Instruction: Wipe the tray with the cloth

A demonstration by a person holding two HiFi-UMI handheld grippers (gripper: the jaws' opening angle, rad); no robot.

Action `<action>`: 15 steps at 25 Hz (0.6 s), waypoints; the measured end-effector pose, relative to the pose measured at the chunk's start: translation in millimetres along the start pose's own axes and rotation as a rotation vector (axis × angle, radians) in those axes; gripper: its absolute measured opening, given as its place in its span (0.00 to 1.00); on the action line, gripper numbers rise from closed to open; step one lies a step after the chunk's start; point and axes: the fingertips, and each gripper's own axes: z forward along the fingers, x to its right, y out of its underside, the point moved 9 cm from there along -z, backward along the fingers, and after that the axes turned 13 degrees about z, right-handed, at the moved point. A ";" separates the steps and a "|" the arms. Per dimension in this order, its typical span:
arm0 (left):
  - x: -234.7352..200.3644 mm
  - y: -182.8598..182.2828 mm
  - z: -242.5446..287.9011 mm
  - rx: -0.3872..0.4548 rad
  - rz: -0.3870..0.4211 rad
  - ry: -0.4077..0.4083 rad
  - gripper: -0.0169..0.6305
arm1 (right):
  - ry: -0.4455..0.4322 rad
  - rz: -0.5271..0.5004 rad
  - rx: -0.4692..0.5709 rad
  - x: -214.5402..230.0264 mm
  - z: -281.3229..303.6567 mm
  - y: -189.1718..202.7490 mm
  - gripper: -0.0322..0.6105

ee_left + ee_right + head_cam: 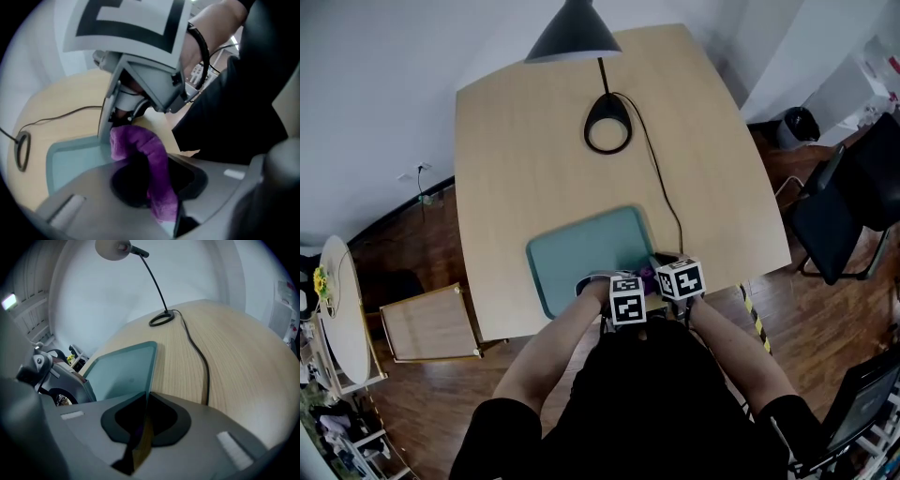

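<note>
The teal tray (581,253) lies at the near edge of the wooden table (534,141). Both grippers meet at its near right corner. In the left gripper view a purple cloth (150,150) arches up out of my left gripper (157,197), whose jaws are shut on its lower end. The cloth's far end lies tucked under the right gripper's fingers (105,119), above the tray (70,159). My right gripper (143,427) is shut, a thin dark purple strip showing in its gap, and the tray's right rim (152,366) runs straight to it. The head view shows a bit of cloth (647,276) between the marker cubes.
A black desk lamp stands at the back, its ring base (607,124) on the table and its cord (661,178) running down to the tray's right corner. A dark chair (839,220) stands to the right, and a low wooden stand (431,323) on the floor at left.
</note>
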 end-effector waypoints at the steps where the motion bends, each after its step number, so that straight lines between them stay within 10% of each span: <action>1: -1.8 -0.8 0.2 -0.005 -0.003 0.019 0.19 | -0.002 0.007 0.002 0.2 -0.2 0.1 0.09; 15: -86.9 47.7 -36.6 -0.179 -0.182 -0.202 0.18 | -0.036 0.038 0.008 -0.9 -1.0 2.7 0.09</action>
